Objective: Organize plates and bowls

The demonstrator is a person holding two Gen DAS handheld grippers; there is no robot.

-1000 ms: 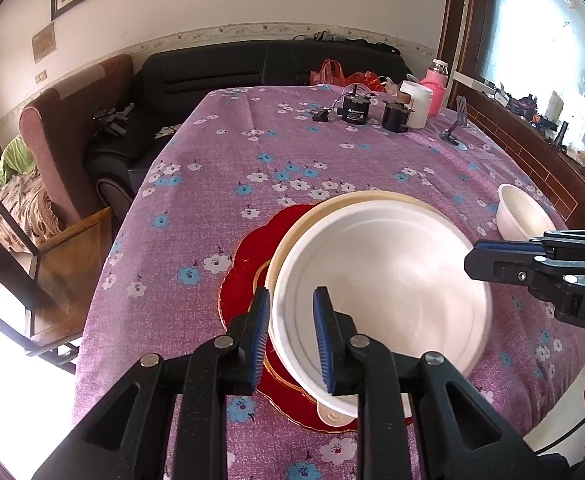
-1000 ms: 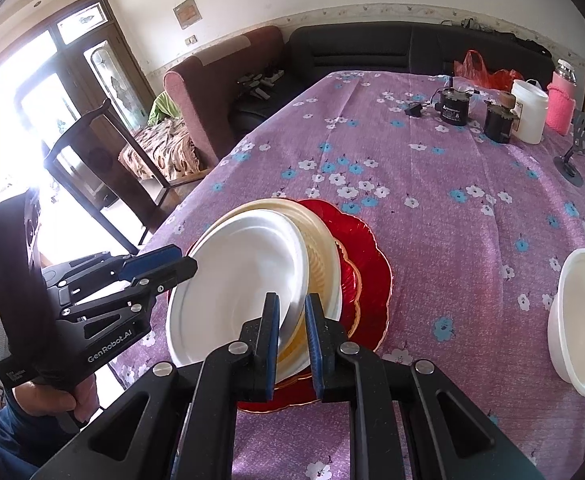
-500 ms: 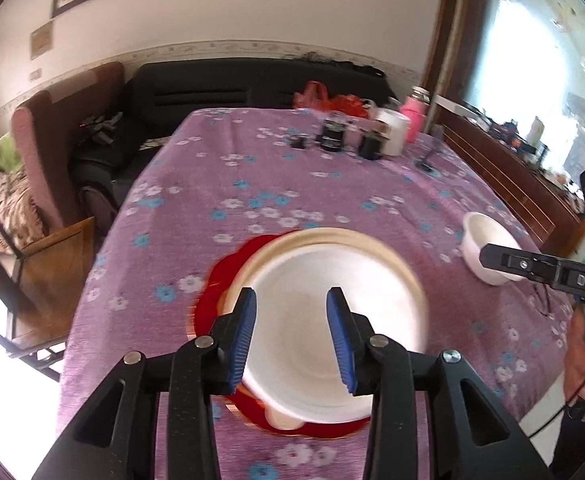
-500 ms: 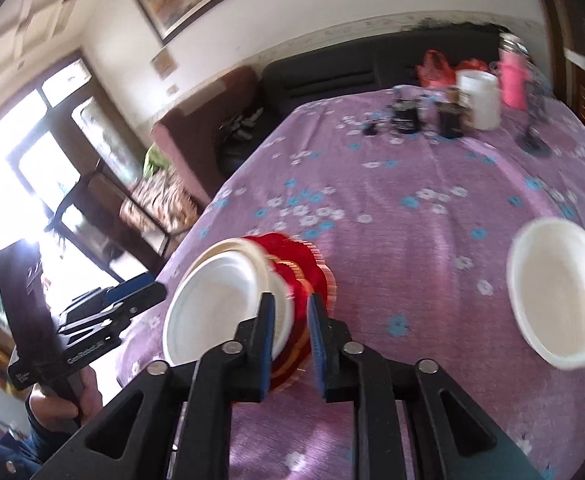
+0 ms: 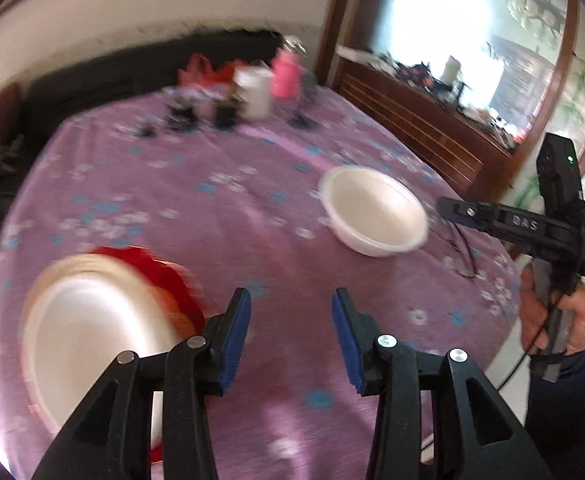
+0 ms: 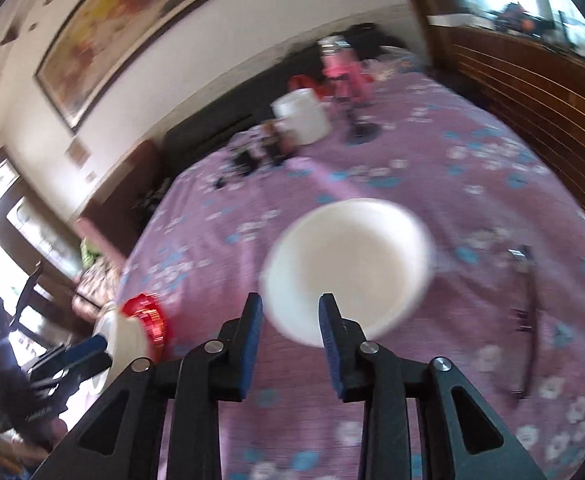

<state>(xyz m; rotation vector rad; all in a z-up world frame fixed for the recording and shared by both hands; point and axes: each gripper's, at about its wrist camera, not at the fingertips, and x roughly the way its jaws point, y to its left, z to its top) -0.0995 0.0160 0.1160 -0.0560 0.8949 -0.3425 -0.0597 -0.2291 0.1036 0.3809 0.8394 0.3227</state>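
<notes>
Both pairs of tongs hang over the surface (image 5: 252,208), which is draped in a purple cloth with a flower print. The left tongs (image 5: 291,338) have their blue pads apart and opening, with only bare cloth between them. Just off to their left lies the stack of plates (image 5: 92,332): a white plate on top, a cream one under it, and a red scalloped plate at the bottom. The right tongs (image 6: 288,340) are also apart and opening, pointed at the white bowl (image 6: 348,268), which sits alone on the cloth well apart from the stack; its near rim shows in the gap between the pads, but they do not press on it. Far back on the surface stand a white jar (image 5: 254,94), a pink bottle (image 5: 286,74) and a few small dark things, too blurred to name.
</notes>
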